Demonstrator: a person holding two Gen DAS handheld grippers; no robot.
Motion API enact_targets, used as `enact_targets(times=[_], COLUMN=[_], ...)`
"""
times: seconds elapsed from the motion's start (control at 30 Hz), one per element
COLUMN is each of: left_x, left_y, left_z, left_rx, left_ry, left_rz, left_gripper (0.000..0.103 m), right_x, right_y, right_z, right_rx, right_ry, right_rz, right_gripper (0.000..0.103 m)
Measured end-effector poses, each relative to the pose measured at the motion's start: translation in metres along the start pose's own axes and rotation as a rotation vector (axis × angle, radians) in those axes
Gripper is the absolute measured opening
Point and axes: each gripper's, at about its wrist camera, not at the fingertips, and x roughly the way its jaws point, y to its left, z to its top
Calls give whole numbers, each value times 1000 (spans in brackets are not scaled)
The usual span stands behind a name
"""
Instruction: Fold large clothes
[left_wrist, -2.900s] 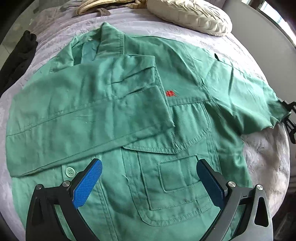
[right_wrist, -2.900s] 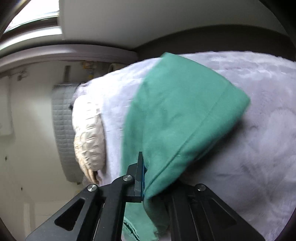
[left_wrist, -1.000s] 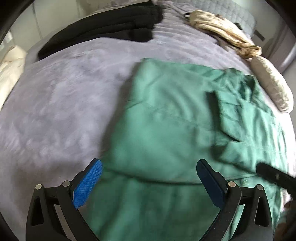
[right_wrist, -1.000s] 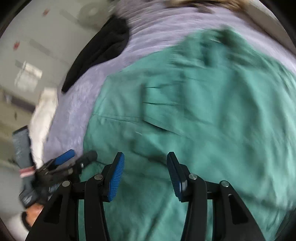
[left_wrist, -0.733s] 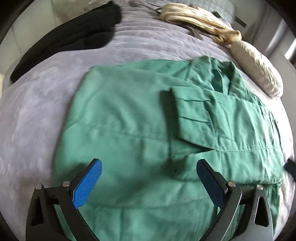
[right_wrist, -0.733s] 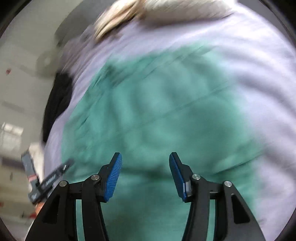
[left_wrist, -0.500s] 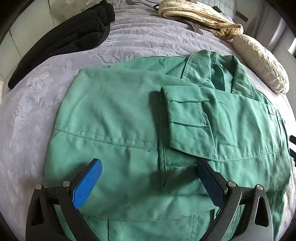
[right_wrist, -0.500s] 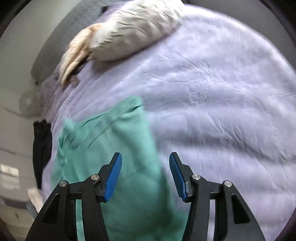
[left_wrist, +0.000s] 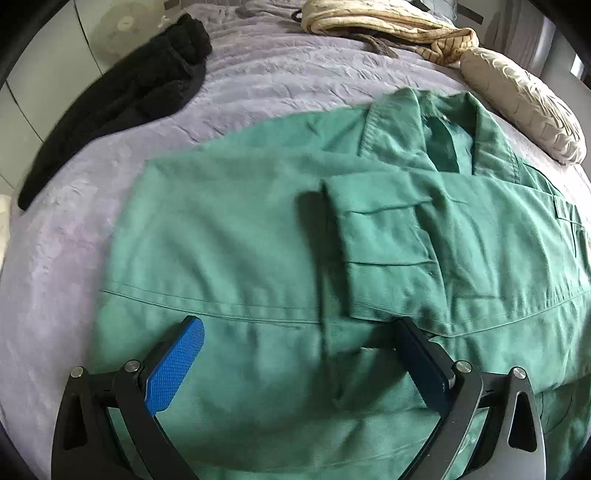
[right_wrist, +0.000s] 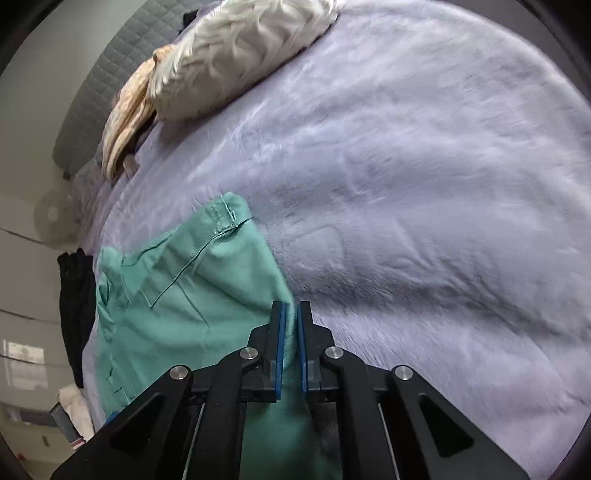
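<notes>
Right claw (right_wrist: 290, 317) pinching green twill jacket (right_wrist: 177, 295) edge; left claw (left_wrist: 299, 350) spread (blue ribbed pads) above it.

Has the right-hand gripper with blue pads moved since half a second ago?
Yes. The right gripper has closed on the green cotton jacket's right edge; against the cream quilted pillow, its view barely shifted.

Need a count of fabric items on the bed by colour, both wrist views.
Green: 1, the jacket, its edge pinched by the right gripper
Black: 1, the garment
Cream/beige: 2, the pillow and the striped cloth
Total: 4
</notes>
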Motion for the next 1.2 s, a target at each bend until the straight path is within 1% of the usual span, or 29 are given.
enact_targets(times=[0.03, 0.07, 0.13, 0.2, 0.3, 0.37, 0.43, 0.5, 0.53, 0.57, 0.6, 0.63, 0.7, 0.77, 0.83, 0.87, 0.9, 0.93, 0.97, 1.1, 1.2], left_x=[-4, -9, -18, -23, -24, -22, -16, -10, -6, -1, 2, 3, 0, -6, -14, -17, -22, -26, -31, -49, -52], left_y=[4, 8, 12, 11, 7, 2, 0, -2, -3, -3, -1, 1, 4, 9, 18, 22, 28, 31, 34, 39, 38], left_z=[1, 0, -1, -3, -4, -6, -6, -7, -8, -9, -10, -11, -9, -7, -8, -9, -11, -13, -15, -30, -44], left_rx=[-4, -9, -1, 22, 40, 35, 26, 31, 40, 49, 47, 40, 33, 29, 21, 14, 8, 5, 6, 27, 44], left_ry=[-4, -8, -14, -20, -28, -26, -16, -10, -9, -7, -7, -9, -5, -10, -10, -2, 7, 10, 7, 11, 54], left_rz=[-12, -28, -49, -57, -71, -66, -49, -17, 1, 7, -2, -8, -6, 19, 37, 44, 39, 33, 28, 12, -2], left_gripper=[102, 99, 90, 90, 90, 90, 90, 90, 90, 90, 90, 90, 90, 90, 90, 90, 90, 90, 90, 90, 90], right_x=[-11, -20, -39, -46, -54, -49, -37, -28, -25, -24, -21, -18, -12, -15, -20, -23, -25, -29, -32, -44, -50], right_y=[0, 1, 0, -2, -14, -26, -35, -43, -46, -48, -51, -56, -63, -61, -54, -51, -48, -46, -44, -32, -23], right_z=[-3, -7, -21, -32, -57, -74, -83, -84, -82, -81, -80, -82, -87, -89, -92, -95, -96, -99, -102, -114, -123], right_rx=[-2, -6, -12, 5, 98, 202, 291, 351, 367, 369, 371, 378, 397, 363, 278, 245, 220, 200, 183, 115, 68], right_ry=[-14, -23, -10, 11, 62, 105, 132, 132, 117, 111, 109, 112, 130, 129, 139, 144, 150, 154, 154, 150, 159], right_rz=[-14, -22, 12, 41, 108, 170, 206, 220, 212, 181, 124, 99, 116, 113, 53, 42, 35, 27, 22, -18, -32], right_gripper=[9, 9, 9, 9, 9, 9, 9, 9, 9, 6, 0, 0, 0, 0, 0, 0, 0, 3, 3, 4, 4])
